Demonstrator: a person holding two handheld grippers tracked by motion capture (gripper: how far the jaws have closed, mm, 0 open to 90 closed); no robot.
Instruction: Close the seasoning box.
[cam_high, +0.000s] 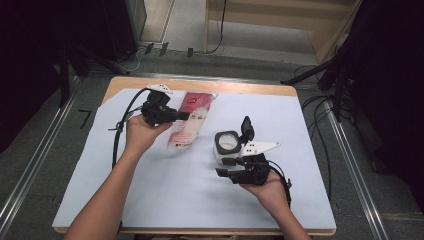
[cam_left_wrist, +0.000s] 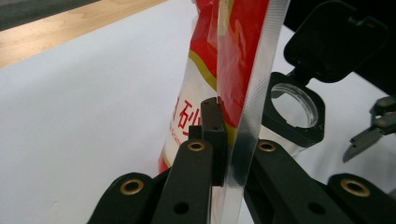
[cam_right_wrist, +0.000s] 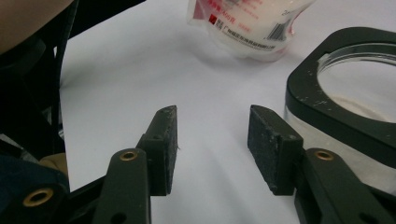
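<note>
A red and white plastic bag (cam_high: 190, 122) lies tilted up on the white sheet, and my left gripper (cam_high: 184, 116) is shut on its clear sealed edge. The left gripper view has the bag (cam_left_wrist: 233, 70) pinched between the jaws of the left gripper (cam_left_wrist: 228, 137). A clear square container (cam_high: 227, 145) with a black rim holds white powder, and its black lid (cam_high: 246, 127) is flipped up. My right gripper (cam_high: 223, 167) sits just in front of it, open and holding nothing. In the right gripper view the right gripper (cam_right_wrist: 212, 135) is beside the container (cam_right_wrist: 336, 98).
A white sheet (cam_high: 165, 195) covers the wooden table (cam_high: 200, 85). Cables trail from both grippers. Dark stands and floor rails surround the table. The left hand (cam_right_wrist: 32, 18) is close to the right gripper's left side.
</note>
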